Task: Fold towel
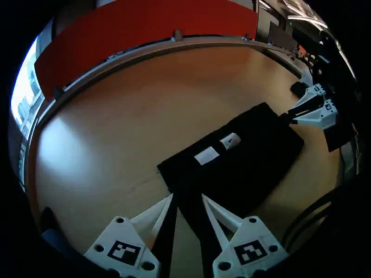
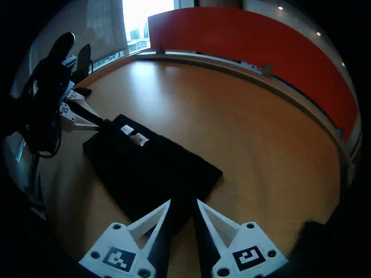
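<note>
L gripper sits low in the left gripper view, jaws narrow w/ the near short end of the towel between the tips; reads to me as a pinch on the cloth. From there the towel runs away up and to the right, long axis pointing pretty much straight at the R gripper, which has its tips drawn close on the far short end. So each tong has its own end and neither is nearer the middle. The thing I'm watching is that axis: I reckon the next fold is end over end, one end carried along it to meet the other.

Towel itself: black, lying flat on the wooden table, already a thick tidy rectangle, edges fairly square. Two small white tags lie on top along one long edge, closer to my L side. Surface is too dark to read the layers. Red panel stands along the table's back edge, well apart from the work
</note>
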The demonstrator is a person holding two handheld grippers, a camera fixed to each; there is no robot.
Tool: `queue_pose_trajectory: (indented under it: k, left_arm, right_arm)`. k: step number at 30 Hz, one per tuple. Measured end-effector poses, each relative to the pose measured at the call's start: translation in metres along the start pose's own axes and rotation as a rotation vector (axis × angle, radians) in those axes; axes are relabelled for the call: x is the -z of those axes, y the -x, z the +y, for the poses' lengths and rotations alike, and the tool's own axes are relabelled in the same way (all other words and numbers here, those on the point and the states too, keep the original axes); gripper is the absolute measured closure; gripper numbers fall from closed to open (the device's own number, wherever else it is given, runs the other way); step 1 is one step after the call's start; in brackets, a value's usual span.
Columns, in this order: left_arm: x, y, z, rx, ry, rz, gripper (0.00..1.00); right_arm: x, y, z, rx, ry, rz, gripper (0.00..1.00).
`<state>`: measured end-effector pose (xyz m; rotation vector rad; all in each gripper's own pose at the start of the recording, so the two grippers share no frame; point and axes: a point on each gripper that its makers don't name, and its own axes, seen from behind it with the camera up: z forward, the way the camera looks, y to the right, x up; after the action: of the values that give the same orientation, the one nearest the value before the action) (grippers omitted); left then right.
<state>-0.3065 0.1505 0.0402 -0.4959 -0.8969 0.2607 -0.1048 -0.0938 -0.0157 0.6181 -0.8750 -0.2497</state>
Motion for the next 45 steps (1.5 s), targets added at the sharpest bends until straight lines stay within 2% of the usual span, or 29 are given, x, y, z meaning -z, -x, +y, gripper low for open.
queue_pose_trajectory:
  k: [9,15,17,20,31,37,39,45]
  left_arm:
    - [-0.002,-0.006,-0.008,-0.009,-0.017,0.005,0.72]
    - [-0.005,-0.011,-0.013,-0.02,-0.033,0.009,0.68]
    - [-0.005,-0.014,-0.016,-0.024,-0.042,0.015,0.62]
    - [-0.005,-0.016,-0.018,-0.026,-0.051,0.02,0.61]
    - [-0.001,-0.022,-0.028,-0.017,-0.081,0.035,0.49]
    - [0.005,-0.022,-0.028,0.006,-0.074,0.037,0.06]
    - [0.006,-0.021,-0.028,0.018,-0.073,0.037,0.05]
    - [0.011,-0.016,-0.025,0.043,-0.065,0.037,0.05]
  right_arm:
    - [-0.006,0.001,0.012,0.024,0.034,-0.007,0.57]
    - [-0.011,-0.007,0.024,0.033,0.072,0.001,0.48]
    - [-0.012,-0.01,0.029,0.036,0.088,0.006,0.45]
    - [-0.012,-0.013,0.035,0.041,0.104,0.01,0.42]
    - [-0.011,-0.019,0.049,0.046,0.15,0.02,0.37]
    - [-0.006,-0.02,0.044,0.031,0.142,0.035,0.15]
    - [-0.004,-0.02,0.042,0.023,0.138,0.039,0.1]
    - [0.002,-0.017,0.034,0.006,0.133,0.05,0.09]
